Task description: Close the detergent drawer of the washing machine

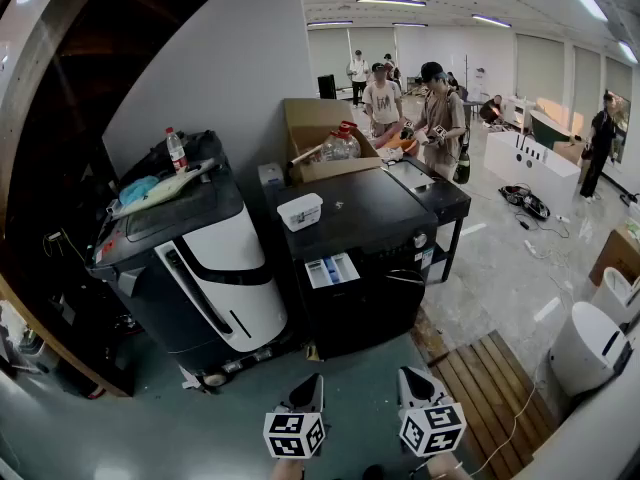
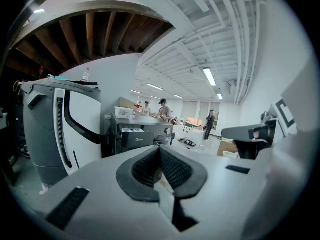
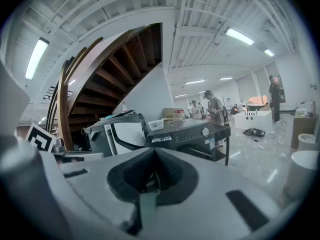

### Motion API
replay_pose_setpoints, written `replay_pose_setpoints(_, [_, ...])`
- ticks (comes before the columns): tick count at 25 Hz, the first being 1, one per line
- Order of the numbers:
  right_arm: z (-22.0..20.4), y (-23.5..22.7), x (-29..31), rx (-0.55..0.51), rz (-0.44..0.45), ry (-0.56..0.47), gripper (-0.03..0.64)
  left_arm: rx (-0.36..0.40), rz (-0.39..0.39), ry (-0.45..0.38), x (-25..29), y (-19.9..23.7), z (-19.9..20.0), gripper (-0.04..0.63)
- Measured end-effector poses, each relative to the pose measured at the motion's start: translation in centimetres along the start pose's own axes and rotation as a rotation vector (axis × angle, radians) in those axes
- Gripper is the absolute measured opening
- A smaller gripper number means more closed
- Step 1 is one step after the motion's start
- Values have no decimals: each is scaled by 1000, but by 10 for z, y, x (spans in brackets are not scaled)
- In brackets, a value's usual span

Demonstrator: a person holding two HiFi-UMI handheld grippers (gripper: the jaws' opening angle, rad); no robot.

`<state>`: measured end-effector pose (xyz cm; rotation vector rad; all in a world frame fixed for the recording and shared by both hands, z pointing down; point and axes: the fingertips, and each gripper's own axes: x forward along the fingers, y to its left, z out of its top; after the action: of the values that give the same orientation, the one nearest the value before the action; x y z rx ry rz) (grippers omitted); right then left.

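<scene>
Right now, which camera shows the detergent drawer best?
The head view: it looks down into the pulled-out detergent drawer and its compartments. Both gripper views show it small, distant and nearly edge-on.

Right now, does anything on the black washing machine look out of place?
Yes. The detergent drawer on the front of the black washing machine sticks out, open, with its white and blue compartments showing, not flush with the panel.
</scene>
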<state>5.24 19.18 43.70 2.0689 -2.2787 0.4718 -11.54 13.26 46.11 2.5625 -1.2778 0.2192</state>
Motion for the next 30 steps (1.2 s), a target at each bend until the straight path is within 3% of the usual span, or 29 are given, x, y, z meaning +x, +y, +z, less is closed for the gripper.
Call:
replay_pose_setpoints(10, [0, -7, 4, 0, 26, 7, 2, 7, -1, -3, 9, -5, 2, -6])
replay_pose_setpoints(20, [6, -27, 5, 18, -11, -27, 2, 6, 43, -3, 15, -4, -1, -5])
replay_pose_setpoints(30, [4, -43, 5, 9, -30, -26, 19, 6, 74, -1, 17, -6, -5, 83])
